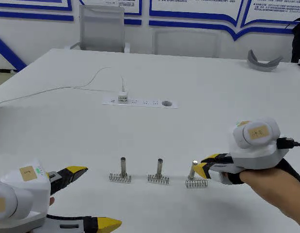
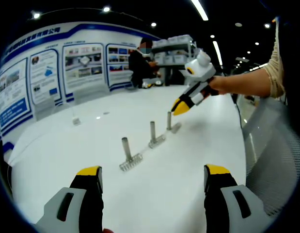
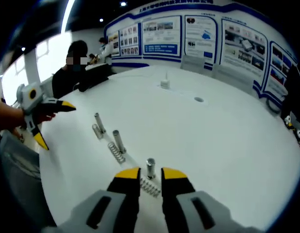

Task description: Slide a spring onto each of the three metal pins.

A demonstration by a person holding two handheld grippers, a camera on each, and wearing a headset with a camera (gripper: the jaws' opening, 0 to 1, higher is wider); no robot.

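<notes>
Pins (image 1: 160,166) first: 3 plain grey metal posts, standing upright in a row near the front of the white counter (image 1: 198,82). Each one has a little coiled wire spring (image 1: 158,179) lying on its side right at its base, so all 3 springs are off the pins. Right gripper (image 1: 202,166) sits low at the right-end pin (image 1: 193,168), yellow-tipped fingers showing just a narrow gap, pin just ahead of the tips. Left gripper (image 1: 91,197) hangs by the near edge, fingers spread wide.
</notes>
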